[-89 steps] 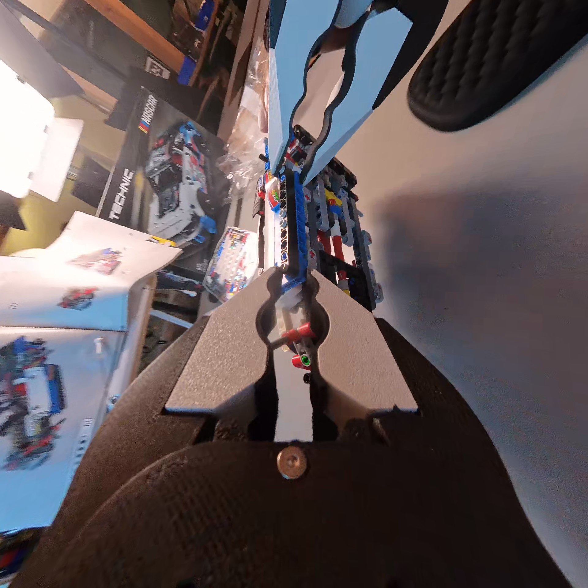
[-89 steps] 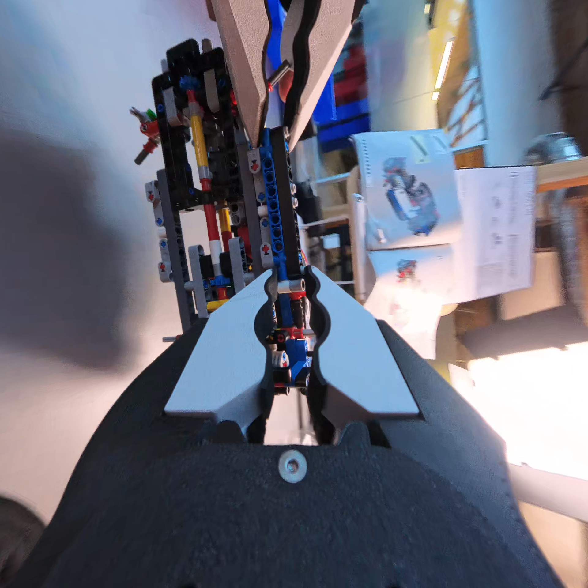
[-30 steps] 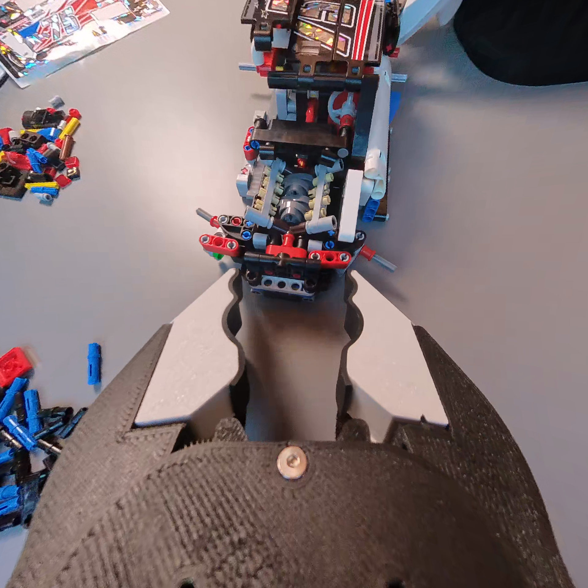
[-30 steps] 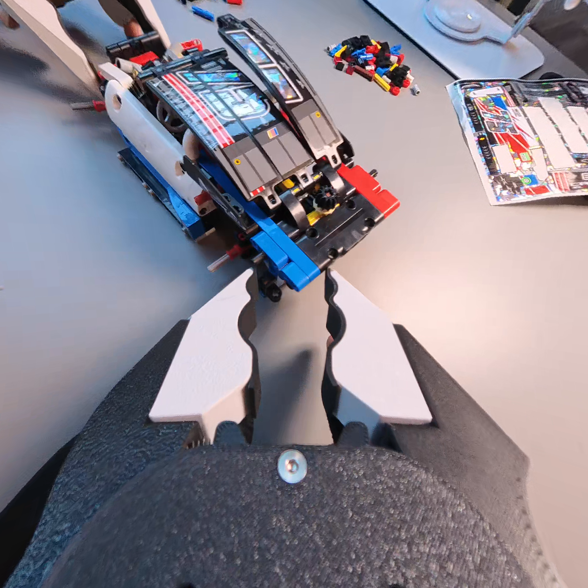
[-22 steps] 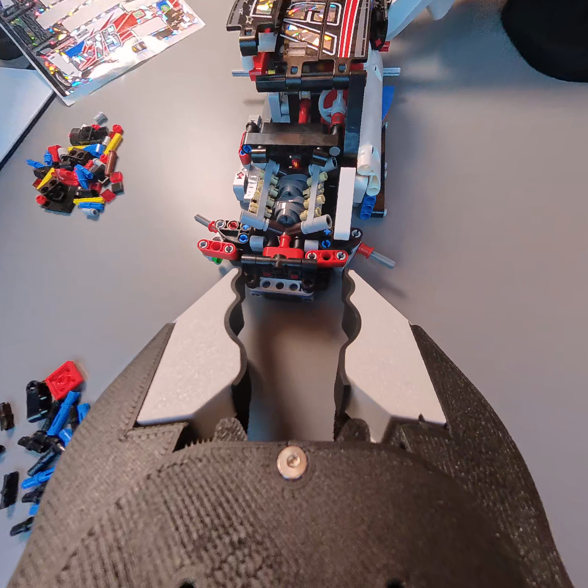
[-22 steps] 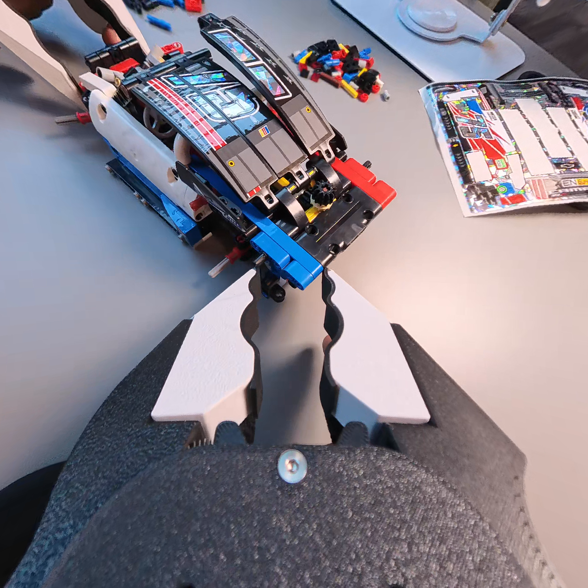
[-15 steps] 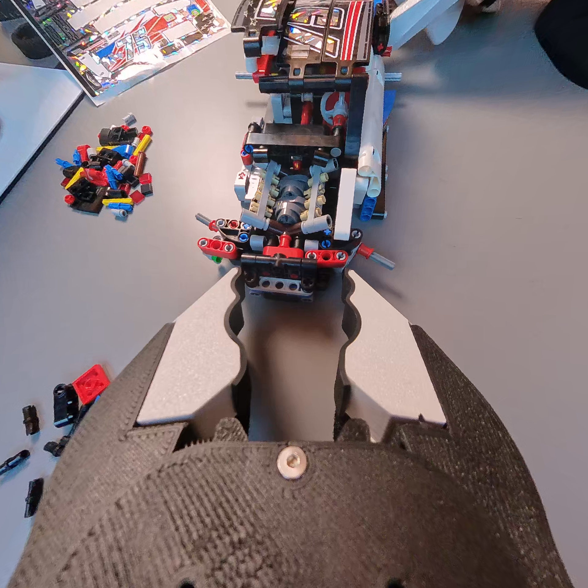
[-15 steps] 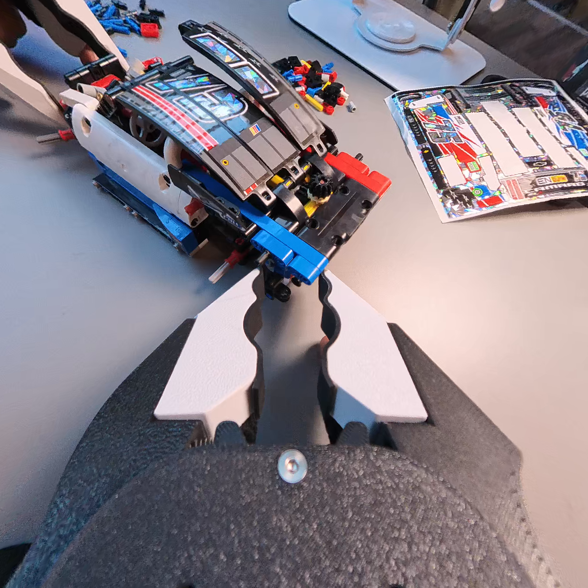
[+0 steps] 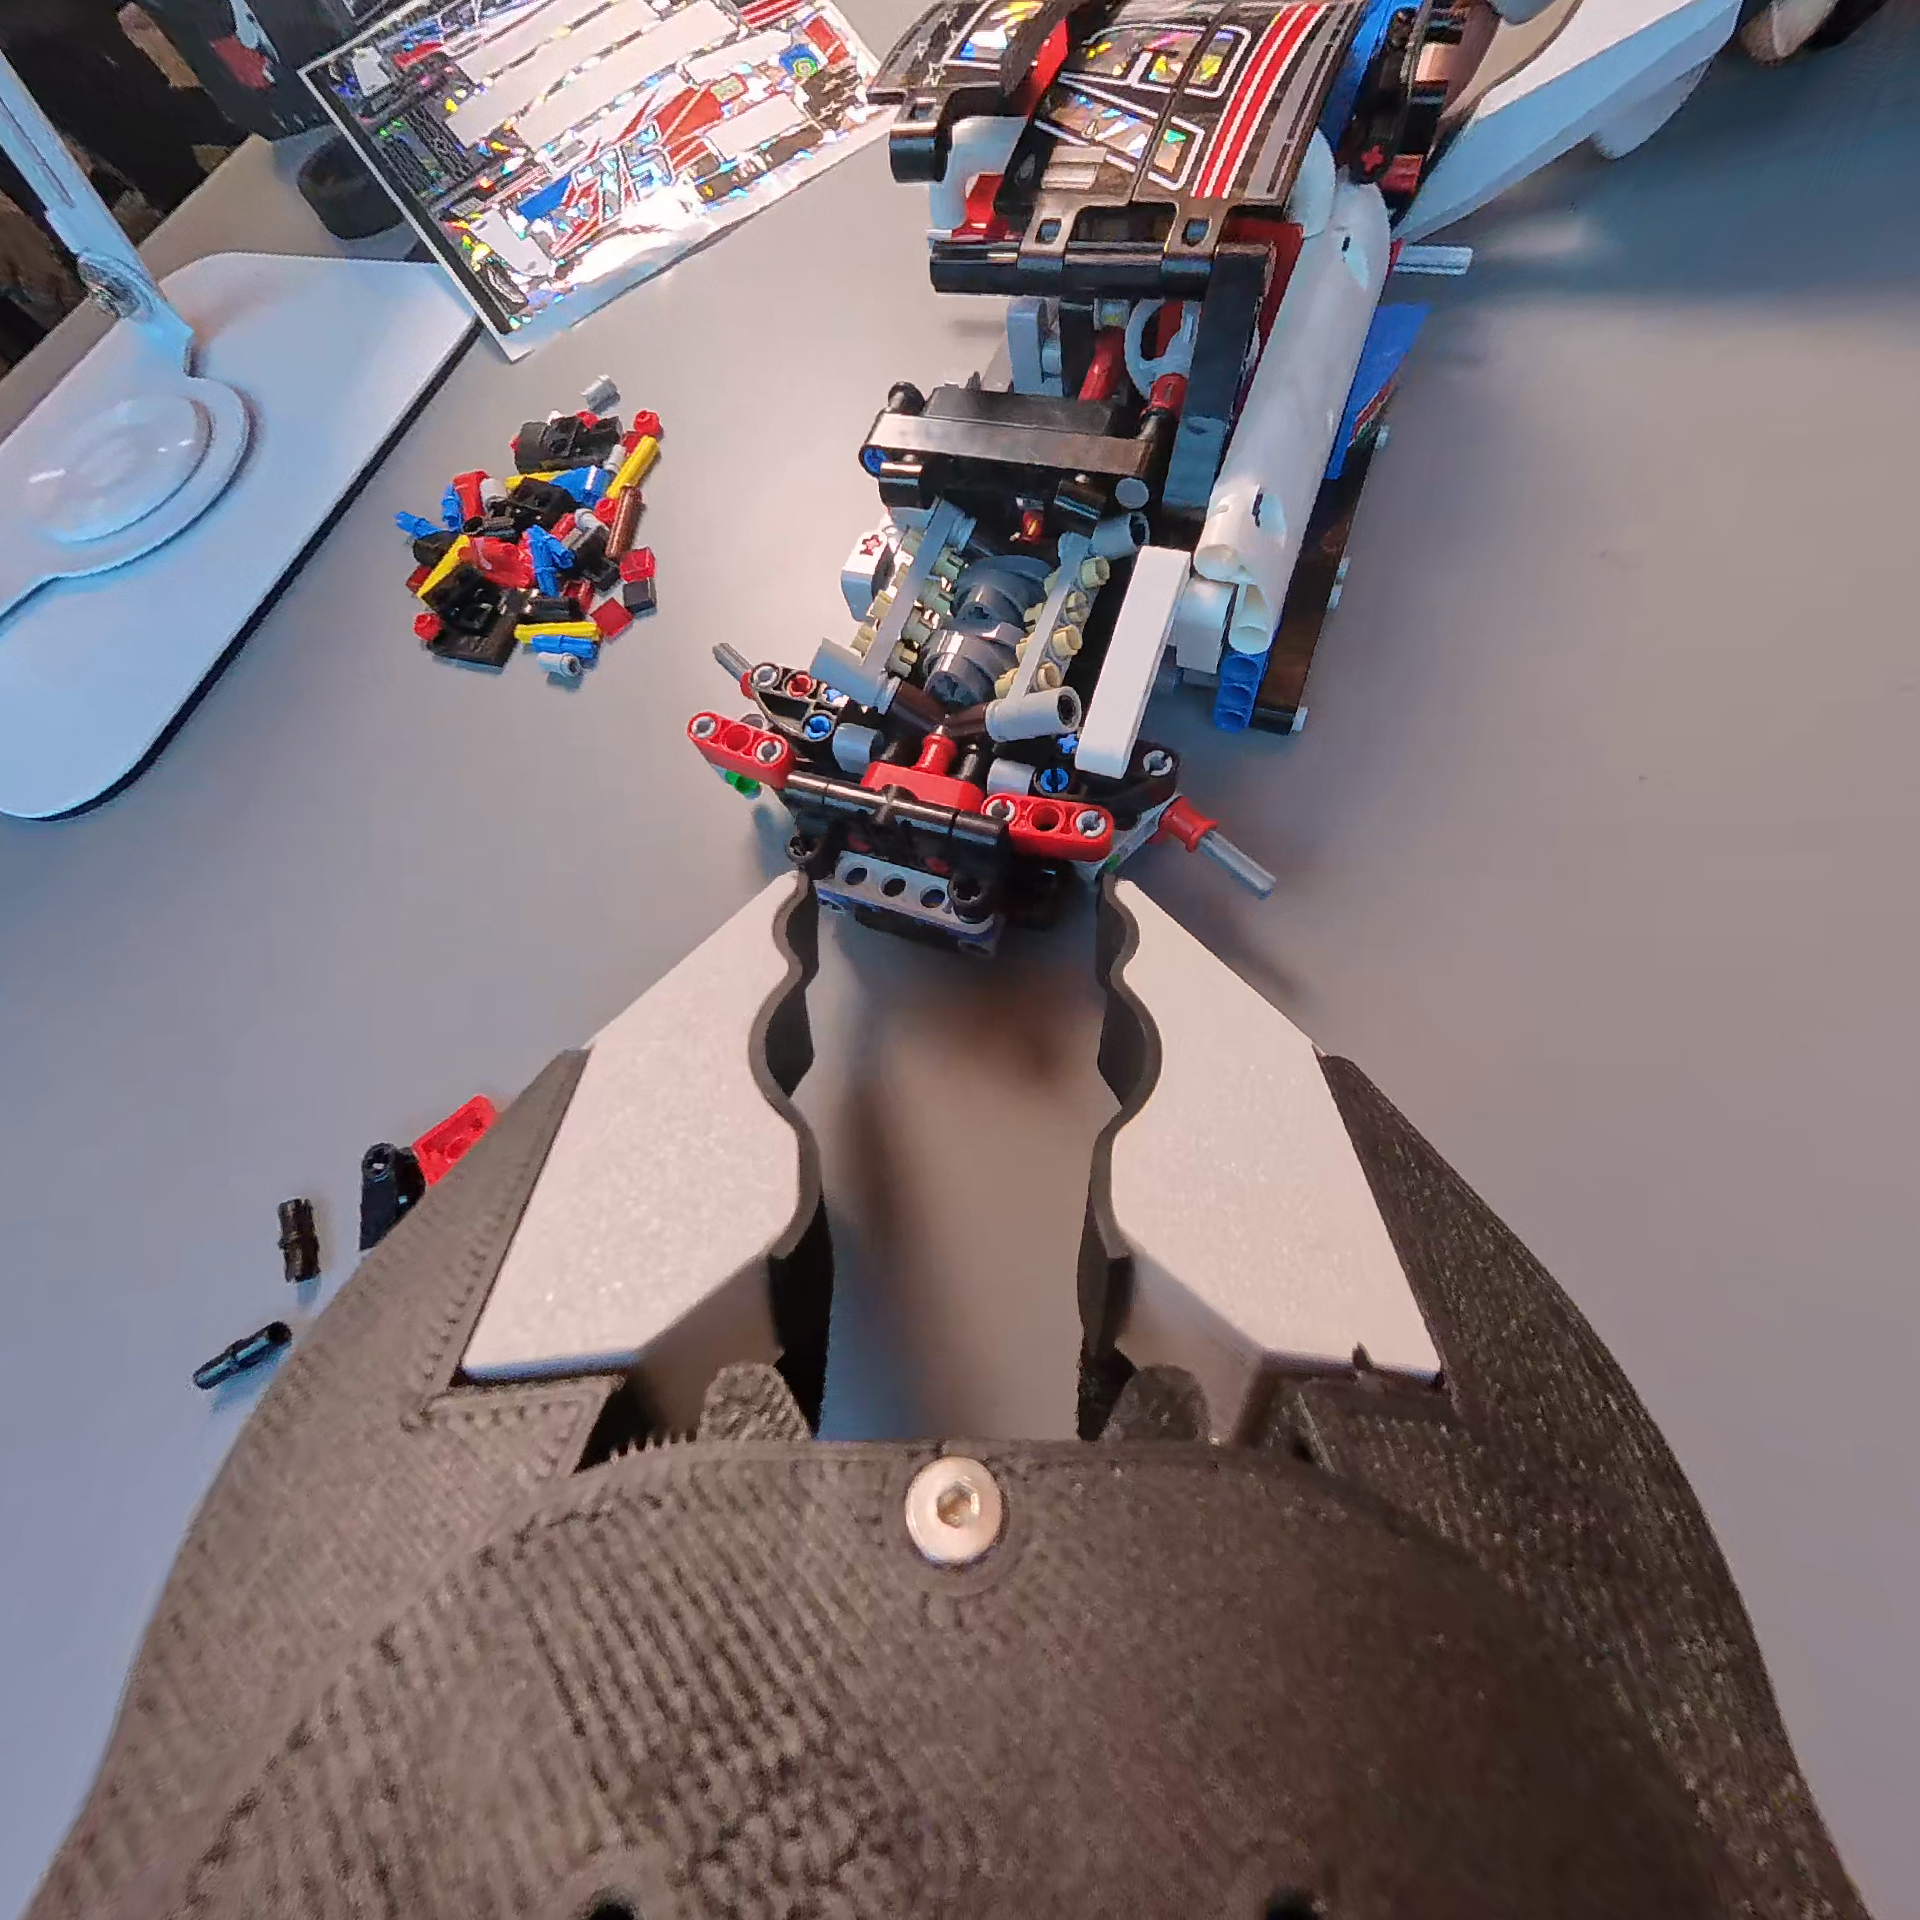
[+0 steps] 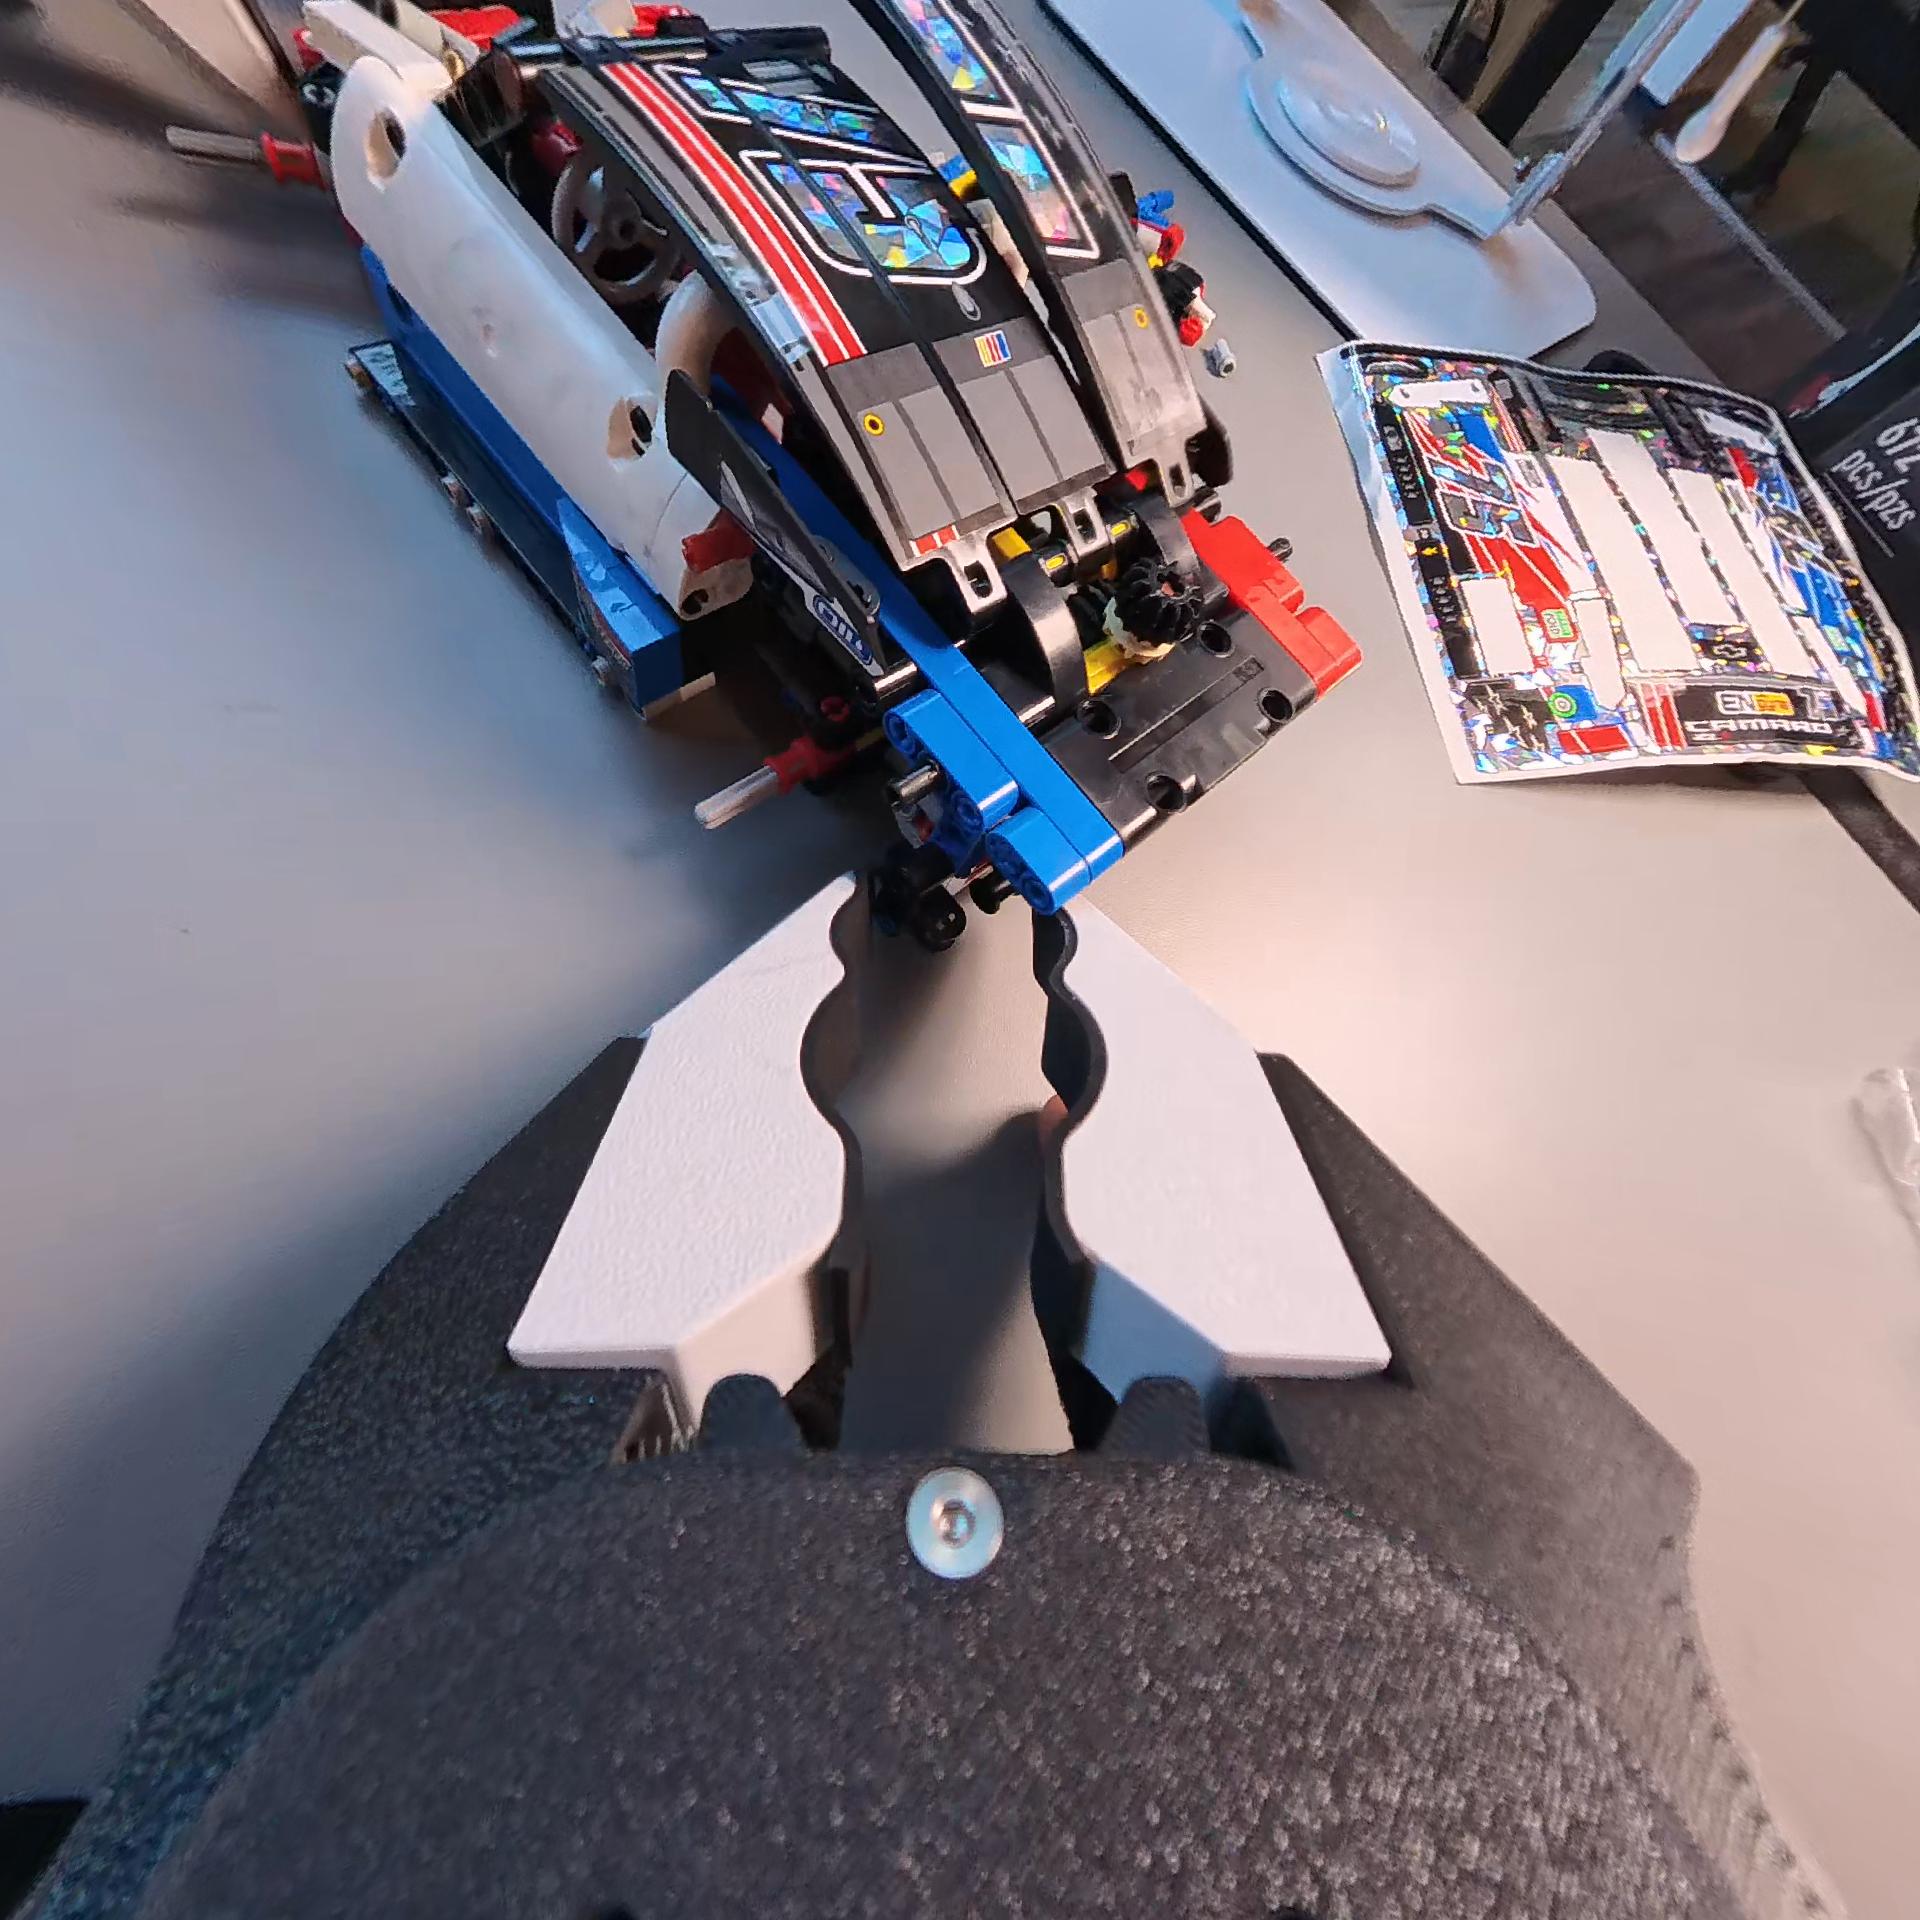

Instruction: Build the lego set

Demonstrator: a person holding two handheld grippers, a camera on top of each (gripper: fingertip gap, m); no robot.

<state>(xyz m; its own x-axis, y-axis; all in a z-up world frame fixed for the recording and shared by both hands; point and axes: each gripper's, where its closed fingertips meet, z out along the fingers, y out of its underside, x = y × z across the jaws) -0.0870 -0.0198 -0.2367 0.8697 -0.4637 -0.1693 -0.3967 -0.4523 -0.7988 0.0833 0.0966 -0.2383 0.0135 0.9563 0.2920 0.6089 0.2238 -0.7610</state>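
Note:
The part-built Lego race car (image 9: 1049, 582) rests on the grey table, with a white side panel, blue sill and black stickered roof. My left gripper (image 9: 956, 904) is open. Its fingertips flank the car's engine end with the red beams, and I cannot tell if they touch it. My right gripper (image 10: 956, 914) is open at the other end of the car (image 10: 831, 416), its tips just short of the blue beams (image 10: 997, 790). Neither gripper holds anything. The right gripper's white finger (image 9: 1590, 83) shows beyond the car in the left wrist view.
A pile of loose pieces (image 9: 530, 551) lies left of the car. Black pins and a red plate (image 9: 447, 1132) lie beside my left finger. A sticker sheet (image 9: 623, 156) (image 10: 1621, 561) and a white stand base (image 9: 156, 499) (image 10: 1351, 156) lie beyond. Left tips to right tips: about 20 cm. From my left tips it is roughly 9 cm to the red plate (image 9: 447, 1132); from my right, 30 cm.
Three seconds ago both grippers were shut on the car, held up on its side. It now rests on the table with both open. Over the last second the right gripper has edged closer.

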